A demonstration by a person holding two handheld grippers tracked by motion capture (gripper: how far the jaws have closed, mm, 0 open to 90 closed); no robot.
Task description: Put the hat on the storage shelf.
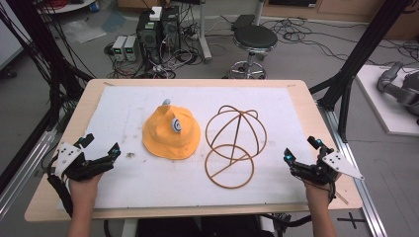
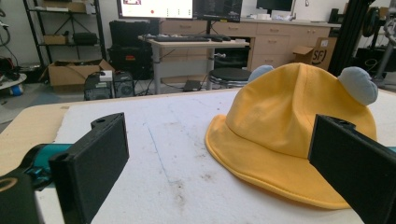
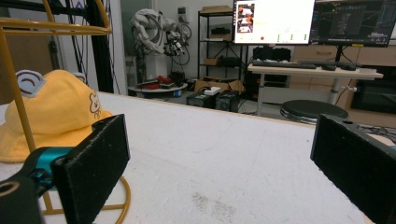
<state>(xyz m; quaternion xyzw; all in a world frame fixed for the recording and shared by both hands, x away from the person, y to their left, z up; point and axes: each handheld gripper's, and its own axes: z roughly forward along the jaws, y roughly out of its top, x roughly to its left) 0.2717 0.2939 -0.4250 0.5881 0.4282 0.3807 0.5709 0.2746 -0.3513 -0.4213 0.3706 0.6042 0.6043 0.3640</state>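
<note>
Resting at 8 and 4 o'clock, left gripper (image 1: 101, 146) and right gripper (image 1: 301, 148), both released, flank yellow hat (image 1: 171, 132) and wire stand (image 1: 234, 144).

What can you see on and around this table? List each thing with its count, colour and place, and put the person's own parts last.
hat: one, yellow with pale grey ears, middle of the white mat, brim down
wire stand: one, golden wire dome on a ring base, right of the hat, bare
mat: one, white with some dirt marks, covering most of the table
table: one, light wood, its edge showing around the mat
stool: one, black round seat, on the floor beyond the table
left claw: one, black with teal tips, near left edge of the mat, open and holding nothing
right claw: one, black with teal tips, near right edge, open and holding nothing
</note>
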